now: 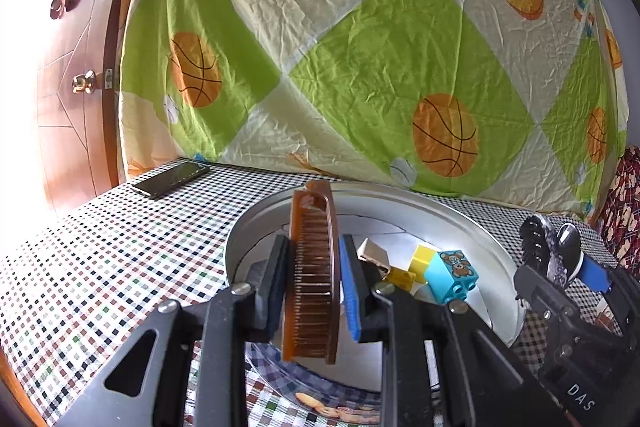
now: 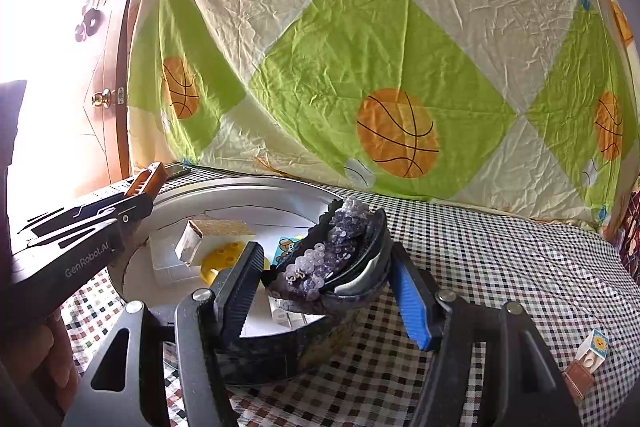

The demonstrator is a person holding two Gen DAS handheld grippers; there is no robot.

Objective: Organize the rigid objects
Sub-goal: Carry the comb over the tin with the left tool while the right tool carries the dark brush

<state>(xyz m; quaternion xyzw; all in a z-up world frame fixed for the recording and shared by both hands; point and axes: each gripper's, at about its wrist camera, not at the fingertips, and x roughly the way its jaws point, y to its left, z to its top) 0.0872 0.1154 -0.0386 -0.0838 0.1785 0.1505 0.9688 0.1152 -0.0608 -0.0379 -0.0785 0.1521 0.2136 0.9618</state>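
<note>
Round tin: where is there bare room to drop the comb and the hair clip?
The round tin has a bare floor along its far wall, behind the beige block. Its near half is crowded with the yellow brick and the blue brick. The checkered cloth right of the tin is open.

A room in a home, most likely a bedroom or living space.

A carved wooden door with a brass knob stands at the left, and a crumpled bedsheet printed with basketballs hangs as a backdrop. The desk wears a checked cloth, a phone lies on it, and a round metal tin holds toy blocks and small household bits.
</note>
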